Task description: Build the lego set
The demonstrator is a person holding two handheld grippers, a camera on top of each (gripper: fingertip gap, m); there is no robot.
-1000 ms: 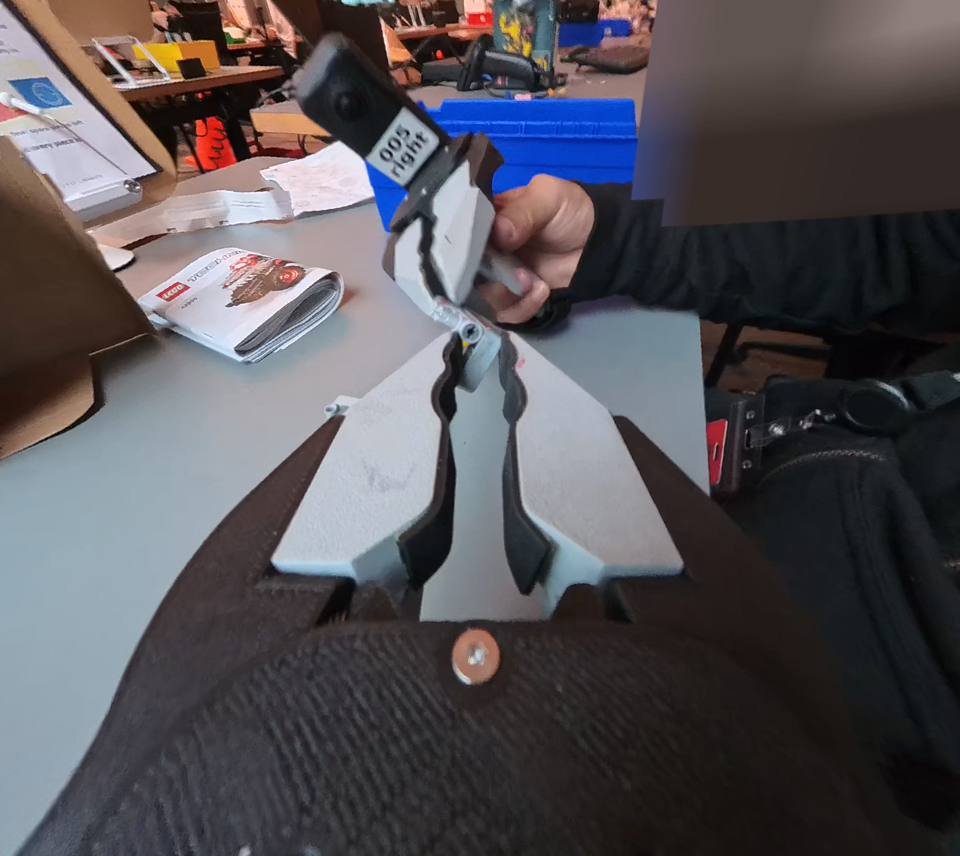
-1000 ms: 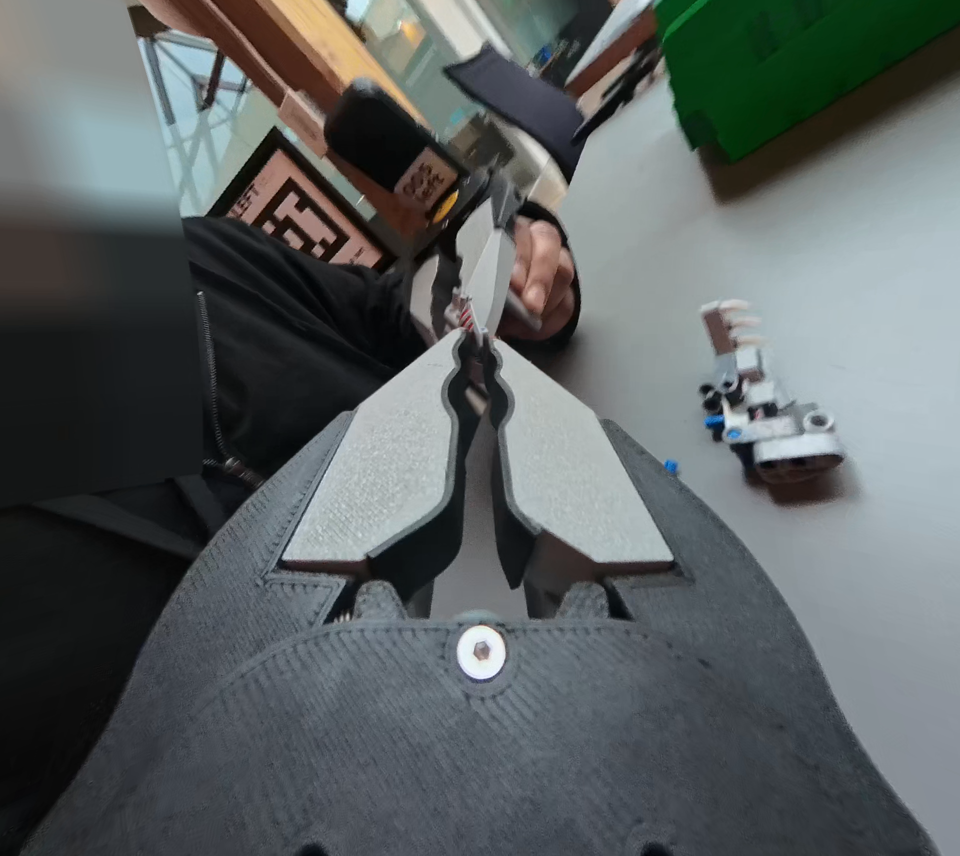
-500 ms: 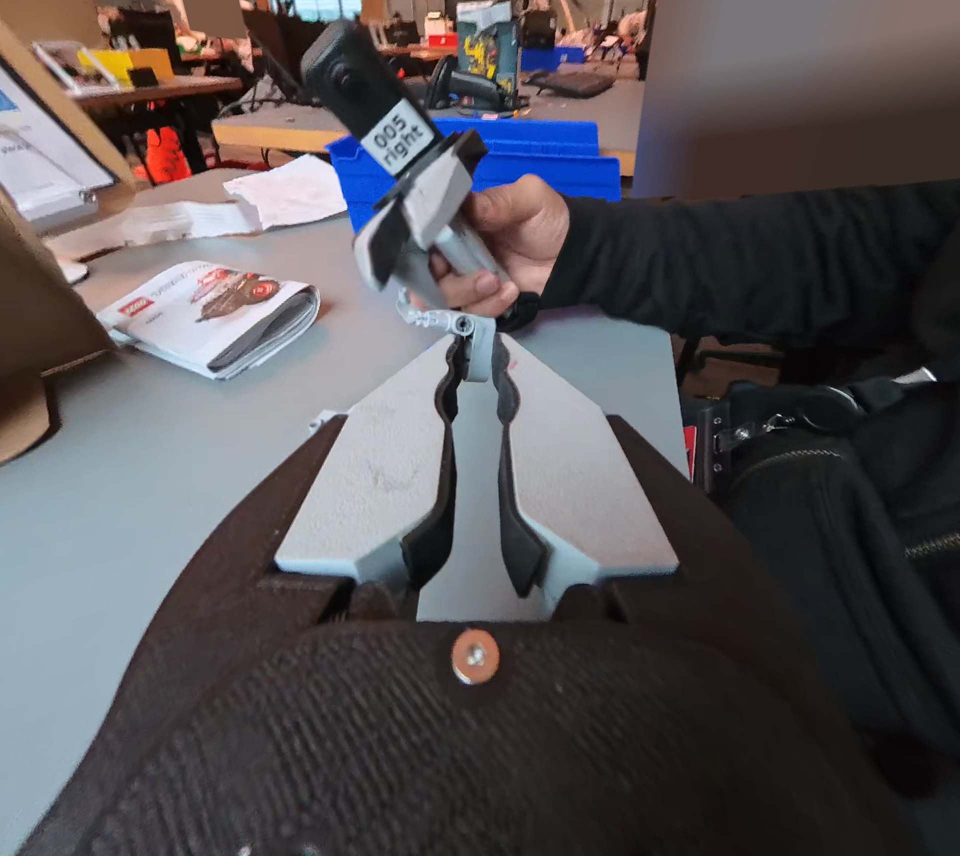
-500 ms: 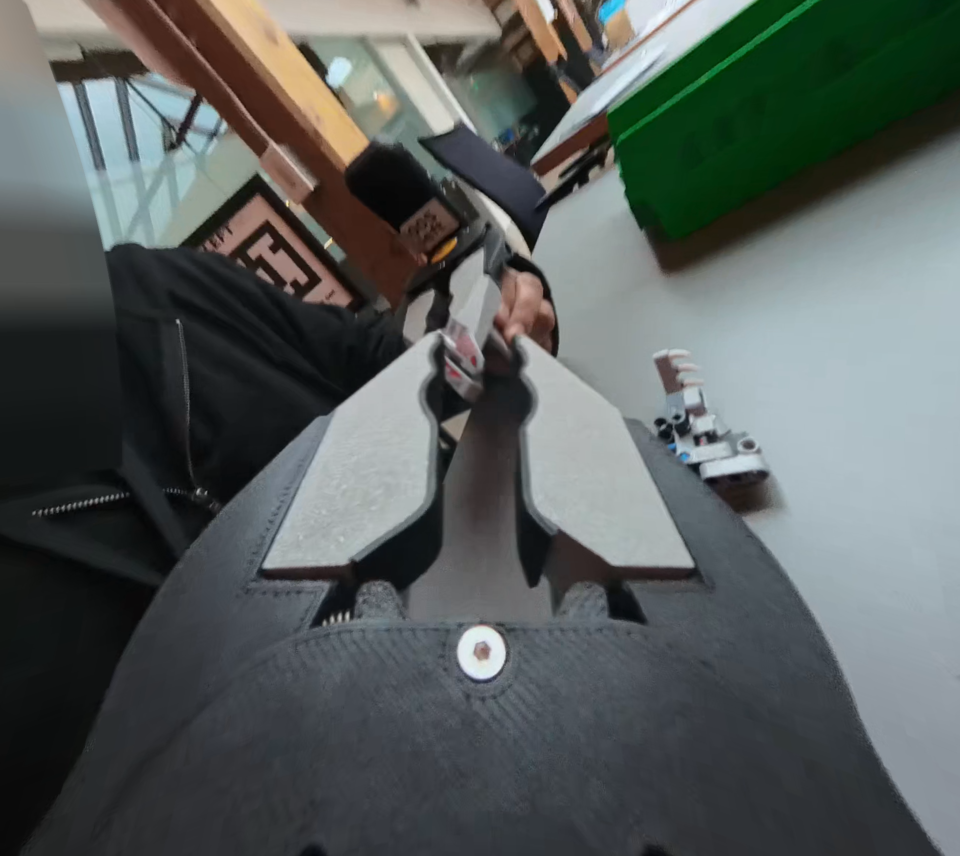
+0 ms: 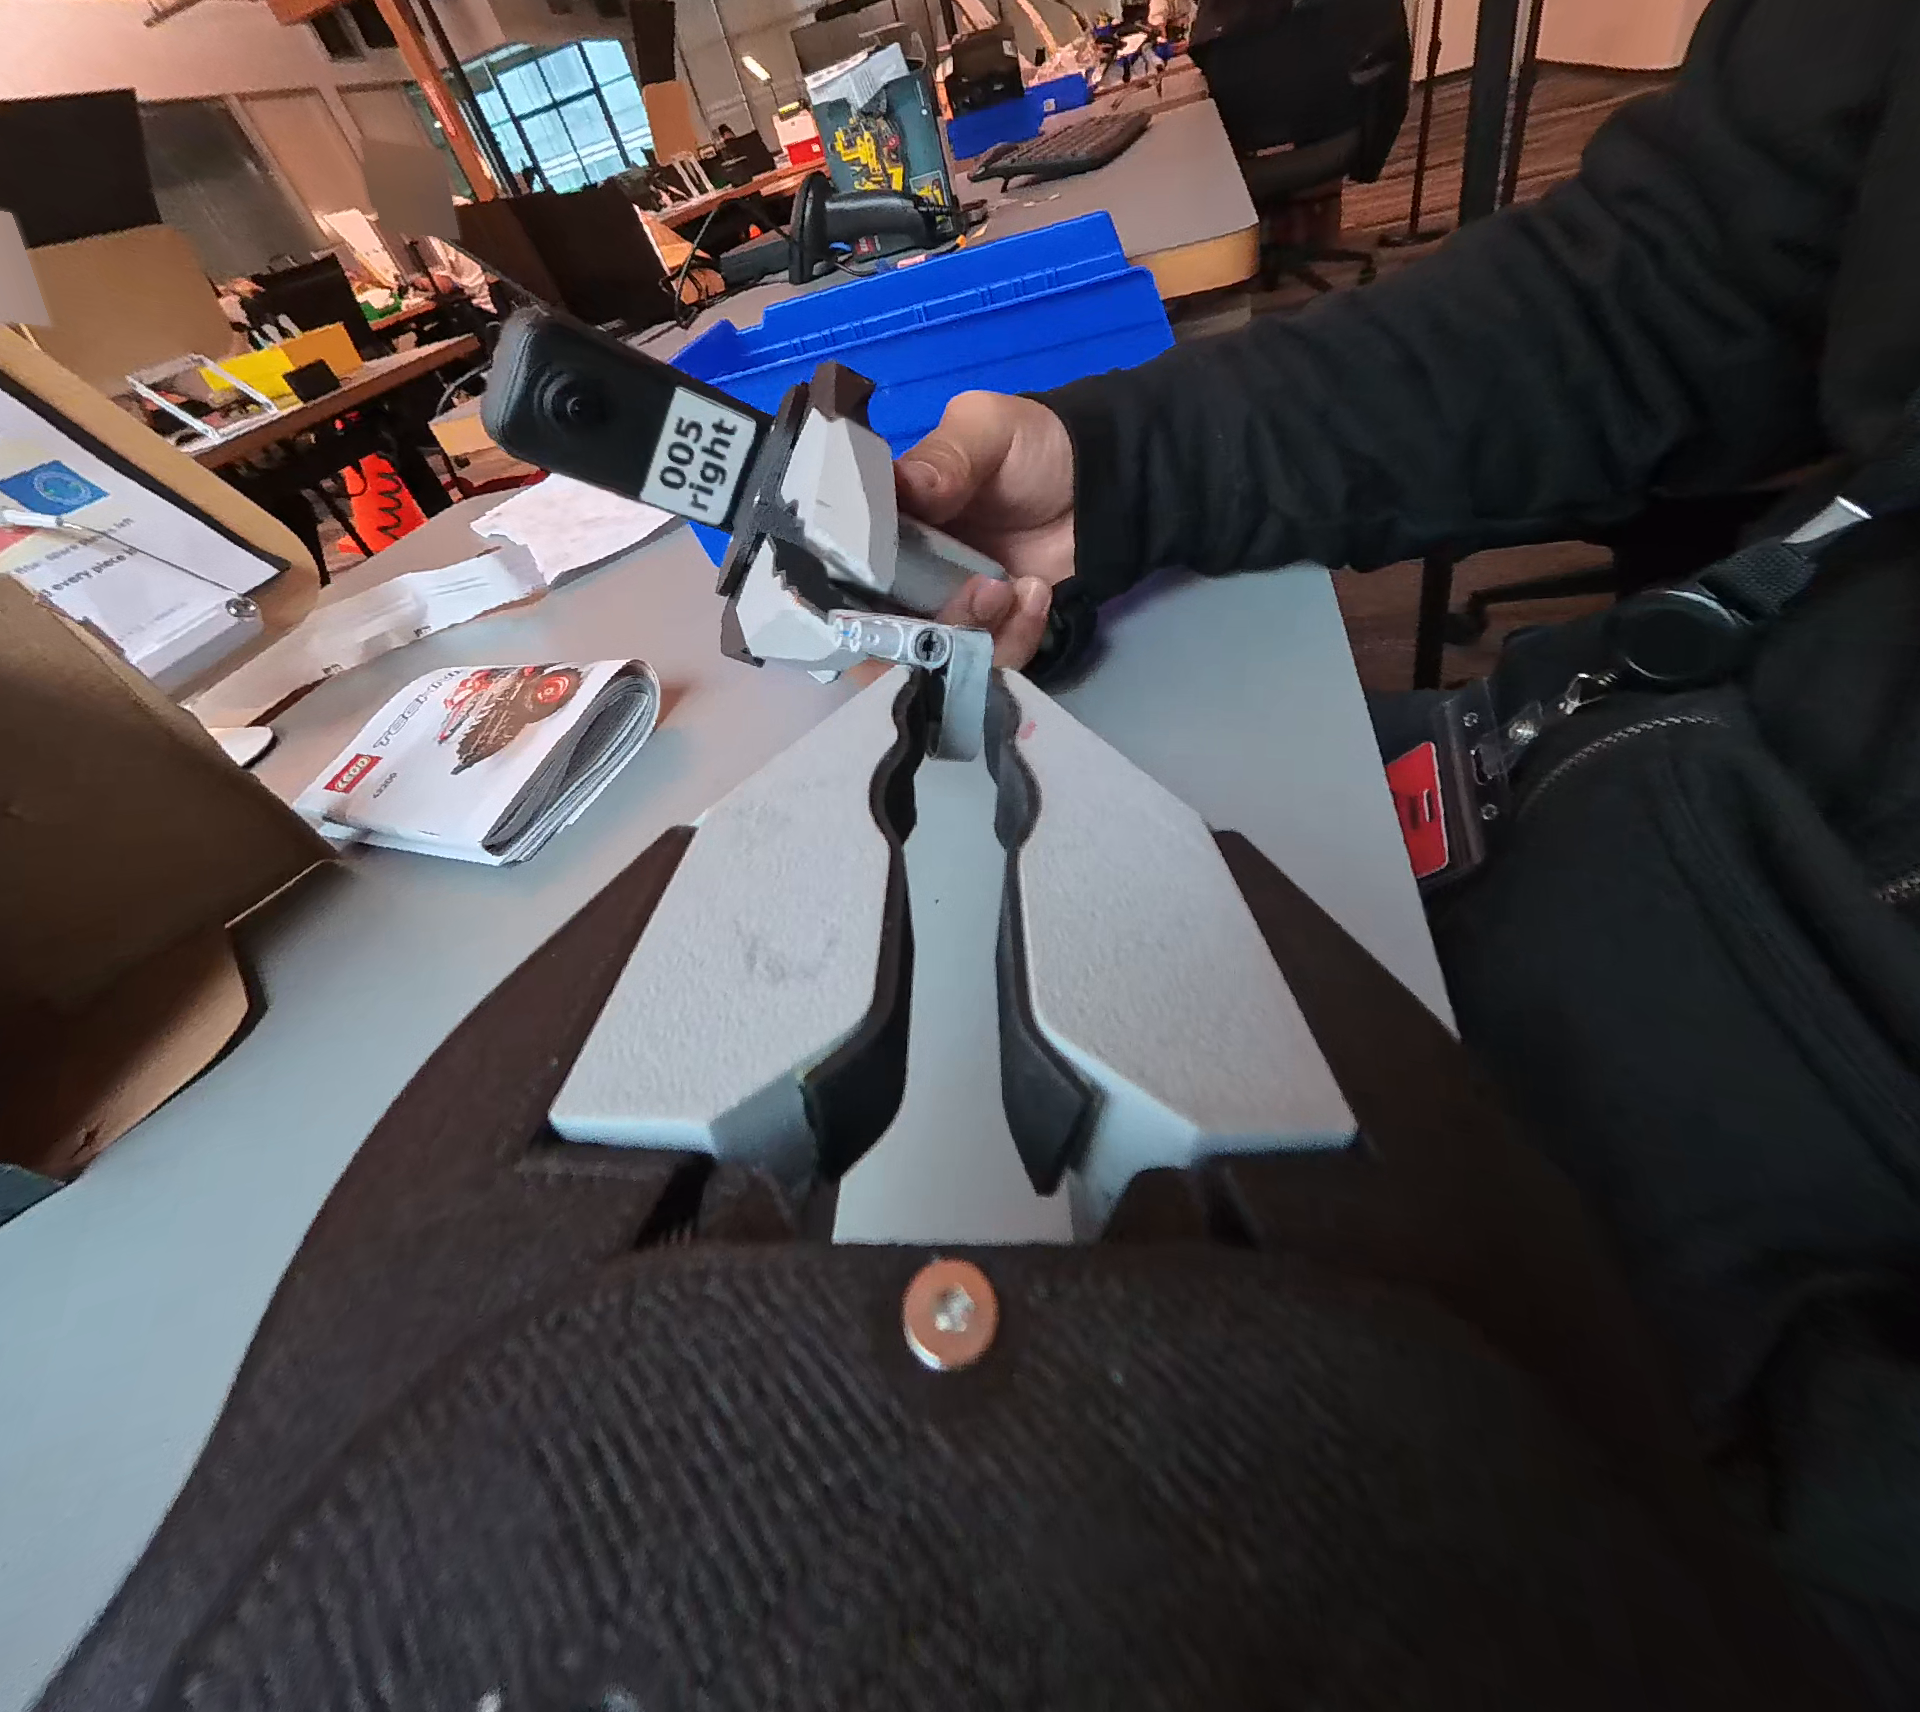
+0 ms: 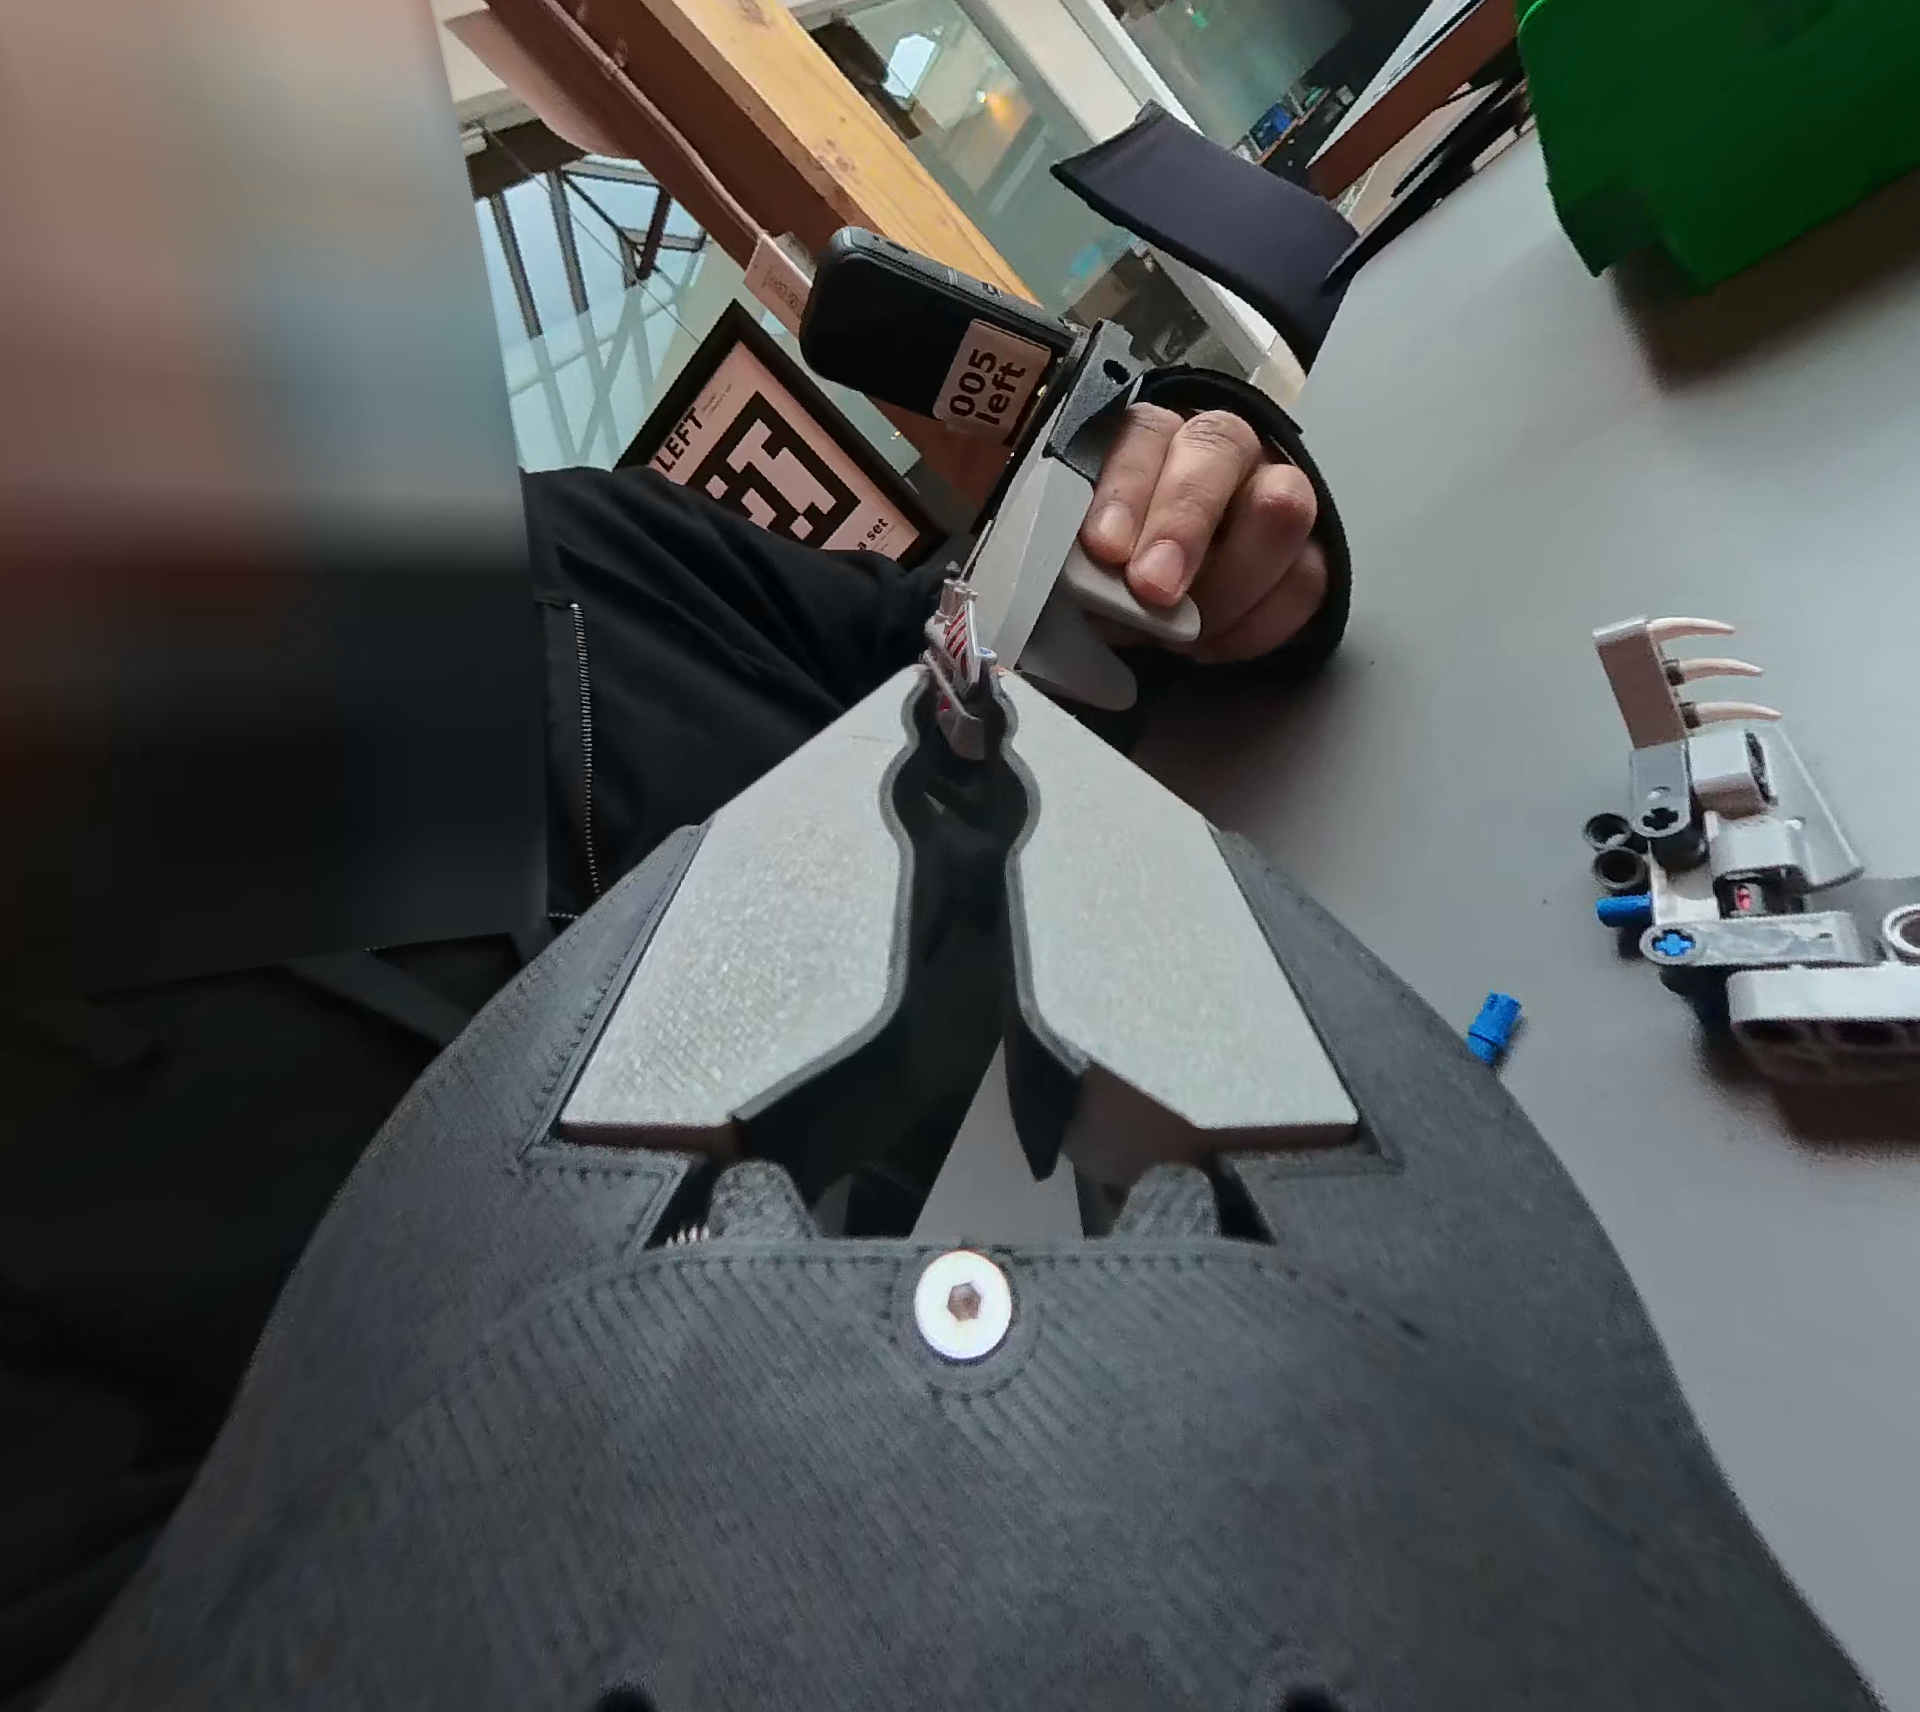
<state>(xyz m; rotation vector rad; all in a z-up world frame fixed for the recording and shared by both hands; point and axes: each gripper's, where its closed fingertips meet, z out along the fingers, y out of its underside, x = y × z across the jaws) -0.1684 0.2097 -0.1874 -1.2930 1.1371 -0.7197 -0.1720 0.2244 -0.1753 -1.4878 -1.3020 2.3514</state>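
Note:
My left gripper (image 5: 951, 712) is shut on a small grey angled lego piece (image 5: 961, 686), held up over the grey table (image 5: 416, 987). My right gripper (image 6: 961, 706) faces it and is shut on the same piece, which shows red and white stripes in the right wrist view (image 6: 951, 649). The right gripper also shows in the left wrist view (image 5: 805, 623), tip to tip with mine. A partly built grey assembly (image 6: 1745, 841) with cream claws lies on the table to the right. A loose blue pin (image 6: 1493, 1010) lies beside it.
A folded instruction booklet (image 5: 488, 758) lies on the table at the left, by a cardboard stand (image 5: 104, 831). A blue bin (image 5: 935, 332) stands behind the grippers, and a green bin (image 6: 1745, 0) at the far right. The person's dark-sleeved body sits close by. Left and right tips are no more than a few centimetres apart.
The right gripper's jaws stood wider half a second ago and have closed on the piece. Both grippers have tilted and stay tip to tip above the table.

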